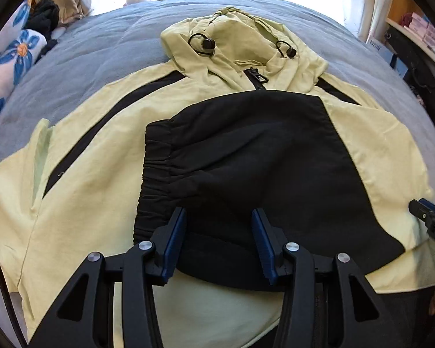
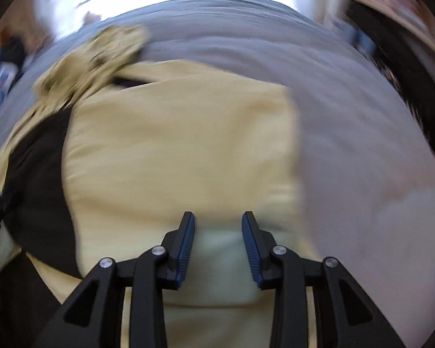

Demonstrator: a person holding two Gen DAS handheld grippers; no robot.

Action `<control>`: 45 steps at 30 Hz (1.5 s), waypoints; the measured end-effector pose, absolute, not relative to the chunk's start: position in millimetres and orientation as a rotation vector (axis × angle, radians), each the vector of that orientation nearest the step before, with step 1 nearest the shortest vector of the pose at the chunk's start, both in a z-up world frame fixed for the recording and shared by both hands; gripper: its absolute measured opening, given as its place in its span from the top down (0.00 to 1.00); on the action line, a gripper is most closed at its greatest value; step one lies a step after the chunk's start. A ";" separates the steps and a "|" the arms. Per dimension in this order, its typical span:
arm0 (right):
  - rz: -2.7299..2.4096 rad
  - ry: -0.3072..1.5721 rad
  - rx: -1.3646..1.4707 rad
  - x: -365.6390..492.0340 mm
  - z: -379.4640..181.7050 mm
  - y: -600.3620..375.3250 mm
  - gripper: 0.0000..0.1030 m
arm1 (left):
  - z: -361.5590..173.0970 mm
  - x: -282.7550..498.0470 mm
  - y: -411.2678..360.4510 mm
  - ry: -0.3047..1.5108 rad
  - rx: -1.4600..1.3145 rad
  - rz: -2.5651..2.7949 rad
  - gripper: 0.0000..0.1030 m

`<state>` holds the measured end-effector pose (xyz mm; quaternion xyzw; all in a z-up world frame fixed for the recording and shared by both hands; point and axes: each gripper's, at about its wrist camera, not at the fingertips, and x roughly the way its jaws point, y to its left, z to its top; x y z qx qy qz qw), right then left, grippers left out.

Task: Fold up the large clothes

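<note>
A pale yellow and black hooded jacket (image 1: 81, 156) lies spread on a blue-grey bed cover (image 1: 81, 58), hood (image 1: 237, 40) at the far end. Its black lower part (image 1: 246, 156) with an elastic hem is folded up over the chest. My left gripper (image 1: 219, 217) is open just above this black fold, holding nothing. My right gripper (image 2: 217, 220) is open and empty above the jacket's yellow right side (image 2: 174, 150), near its edge; this view is motion-blurred. The right gripper's tip also shows in the left wrist view (image 1: 429, 220).
A blue-flowered white pillow (image 1: 11, 61) and dark clothes (image 1: 43, 17) lie at the bed's far left. A bright window is behind the bed. Shelves and dark furniture (image 1: 420, 58) stand on the right. Bare bed cover (image 2: 362, 159) lies right of the jacket.
</note>
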<state>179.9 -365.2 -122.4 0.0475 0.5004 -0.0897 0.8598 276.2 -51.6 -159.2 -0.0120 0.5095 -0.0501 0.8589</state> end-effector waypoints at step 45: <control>-0.081 1.080 0.126 7.3 -49.4 -230.7 0.53 | -48.0 71.1 42.1 0.979 -0.063 -0.030 0.47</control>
